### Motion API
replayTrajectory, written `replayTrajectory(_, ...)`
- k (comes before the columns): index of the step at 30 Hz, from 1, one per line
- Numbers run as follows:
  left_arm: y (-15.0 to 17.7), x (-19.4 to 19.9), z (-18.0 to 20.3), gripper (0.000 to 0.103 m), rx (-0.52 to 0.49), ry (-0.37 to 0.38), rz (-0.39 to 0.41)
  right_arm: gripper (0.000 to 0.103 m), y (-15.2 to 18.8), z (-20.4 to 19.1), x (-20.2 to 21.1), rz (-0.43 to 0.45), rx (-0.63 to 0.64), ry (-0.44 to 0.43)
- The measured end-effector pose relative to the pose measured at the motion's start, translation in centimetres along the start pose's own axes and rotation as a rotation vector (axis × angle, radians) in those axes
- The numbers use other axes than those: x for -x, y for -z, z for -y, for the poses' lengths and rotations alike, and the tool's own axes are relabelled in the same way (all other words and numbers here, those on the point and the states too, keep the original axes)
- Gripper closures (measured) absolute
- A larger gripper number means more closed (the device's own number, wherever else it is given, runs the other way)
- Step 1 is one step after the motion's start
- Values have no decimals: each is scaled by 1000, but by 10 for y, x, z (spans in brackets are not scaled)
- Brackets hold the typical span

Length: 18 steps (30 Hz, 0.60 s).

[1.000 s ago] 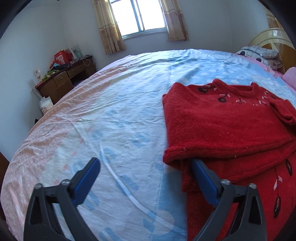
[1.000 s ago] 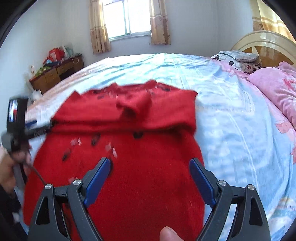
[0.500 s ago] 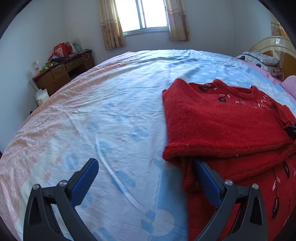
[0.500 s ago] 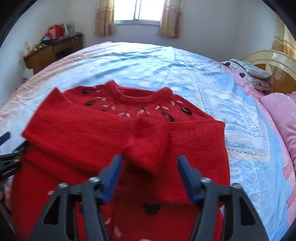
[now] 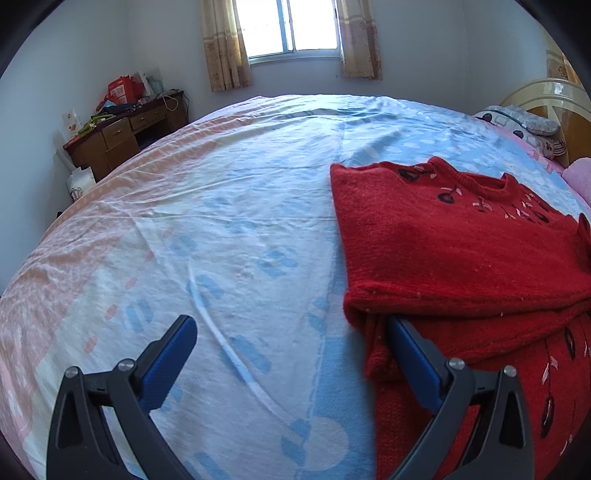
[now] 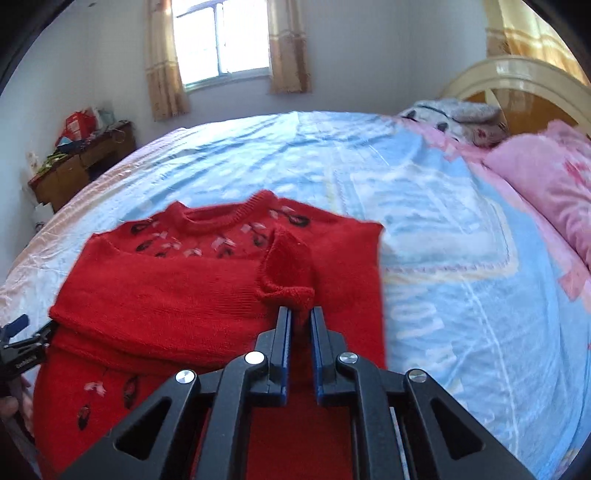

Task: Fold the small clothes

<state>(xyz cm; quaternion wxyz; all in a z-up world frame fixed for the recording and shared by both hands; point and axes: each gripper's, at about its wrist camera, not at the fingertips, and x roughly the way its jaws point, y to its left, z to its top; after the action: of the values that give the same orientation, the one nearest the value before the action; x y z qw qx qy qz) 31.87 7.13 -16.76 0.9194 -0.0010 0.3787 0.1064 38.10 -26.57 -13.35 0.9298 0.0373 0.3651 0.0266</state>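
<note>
Sleeve cuff (image 6: 291, 291) pinched, and that narrow bite could slip!

The right gripper (image 6: 299, 317) has just been closing and now clamps the cuff of the red sweater (image 6: 177, 295); a hard pull could likely drag the folded body askew or drop the knit. The left gripper (image 5: 291, 332) gapes wide and holds nothing, one finger (image 5: 413, 354) tucked at the sweater's folded edge, so it may snag. The sweater lies on the blue-and-pink bedsheet (image 5: 229, 229), near the bed's near side. Beyond: pink pillow (image 6: 546, 184), wooden desk (image 5: 125, 133), curtained window (image 5: 291, 26).
</note>
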Motion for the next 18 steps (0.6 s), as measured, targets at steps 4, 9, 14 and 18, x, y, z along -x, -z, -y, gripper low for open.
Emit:
replayTrajectory(4, 0, 0, 0, 0, 0, 0, 2, 93, 5, 34, -6, -39, -160, -60)
replayTrajectory(9, 0, 1, 0, 0, 1, 1, 9, 92, 3, 46, 3, -32, -197, -56)
replayTrajectory(14, 0, 0, -6, 0, 28, 33, -6, 84, 0, 51, 17, 2, -230, -23)
replayTrajectory(18, 3, 15, -20, 0, 101, 44, 22, 78, -8, 25, 46, 127, -79, 24)
